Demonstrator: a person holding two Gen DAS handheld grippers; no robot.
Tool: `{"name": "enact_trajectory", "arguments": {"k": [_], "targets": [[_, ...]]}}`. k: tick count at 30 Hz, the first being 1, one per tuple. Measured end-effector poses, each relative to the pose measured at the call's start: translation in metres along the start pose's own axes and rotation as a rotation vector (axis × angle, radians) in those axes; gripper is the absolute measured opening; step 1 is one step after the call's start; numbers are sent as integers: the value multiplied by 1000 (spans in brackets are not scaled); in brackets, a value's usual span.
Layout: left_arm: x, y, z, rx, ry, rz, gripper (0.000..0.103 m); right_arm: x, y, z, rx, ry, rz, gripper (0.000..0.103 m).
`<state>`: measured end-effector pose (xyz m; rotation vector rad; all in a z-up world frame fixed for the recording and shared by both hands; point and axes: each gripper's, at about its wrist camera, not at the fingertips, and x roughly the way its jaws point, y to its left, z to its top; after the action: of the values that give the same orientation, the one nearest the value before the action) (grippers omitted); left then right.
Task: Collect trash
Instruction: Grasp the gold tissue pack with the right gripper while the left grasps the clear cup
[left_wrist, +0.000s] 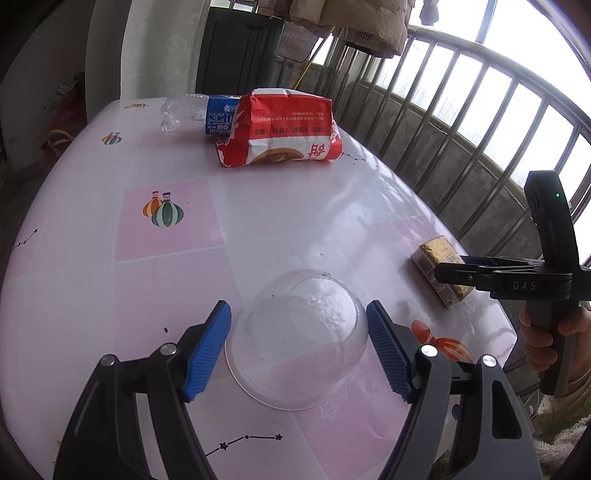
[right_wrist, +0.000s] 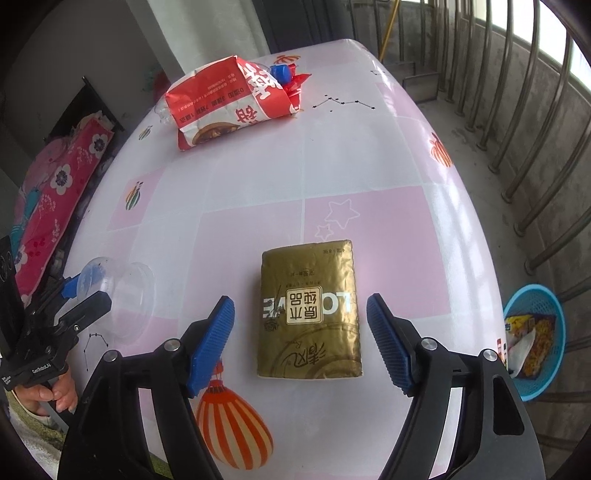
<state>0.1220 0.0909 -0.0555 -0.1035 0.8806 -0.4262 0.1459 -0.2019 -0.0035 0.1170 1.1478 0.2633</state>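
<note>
Left gripper (left_wrist: 298, 347): jaws spread, flanking an upturned clear cup (left_wrist: 297, 341) on the pink table (left_wrist: 166, 258). Far side: red bag (left_wrist: 280, 129) against a plastic bottle (left_wrist: 195, 112). Right: gold pack (left_wrist: 441, 275), right gripper (left_wrist: 448, 274) over it.

Here's the table (right_wrist: 388, 158), glossy, in pink and white squares printed with balloons, lanterns and stars. At the far end lies a red bag (left_wrist: 280, 127) on its side, and a clear bottle (left_wrist: 195, 112) lies touching it, partly hidden behind. Nearer, a clear dome lid (left_wrist: 299, 339) sits rim-down on a pink square. Well apart from it, toward the railing side, a gold pack (right_wrist: 310, 308) lies flat. Down on the floor, a blue basket (right_wrist: 554, 302) stands beside the table.
</note>
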Motion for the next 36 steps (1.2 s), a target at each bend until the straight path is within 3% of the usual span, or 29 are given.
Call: {"name": "enact_trajectory", "arguments": {"k": [12, 21, 36], "targets": [[8, -6, -1, 27, -1, 25, 70, 7, 9, -7, -40, 4, -60, 70], [8, -6, -1, 25, -2, 25, 70, 3, 4, -9, -36, -1, -89, 55], [8, -7, 0, 24, -8, 26, 69, 4, 9, -9, -62, -2, -109, 55]]}}
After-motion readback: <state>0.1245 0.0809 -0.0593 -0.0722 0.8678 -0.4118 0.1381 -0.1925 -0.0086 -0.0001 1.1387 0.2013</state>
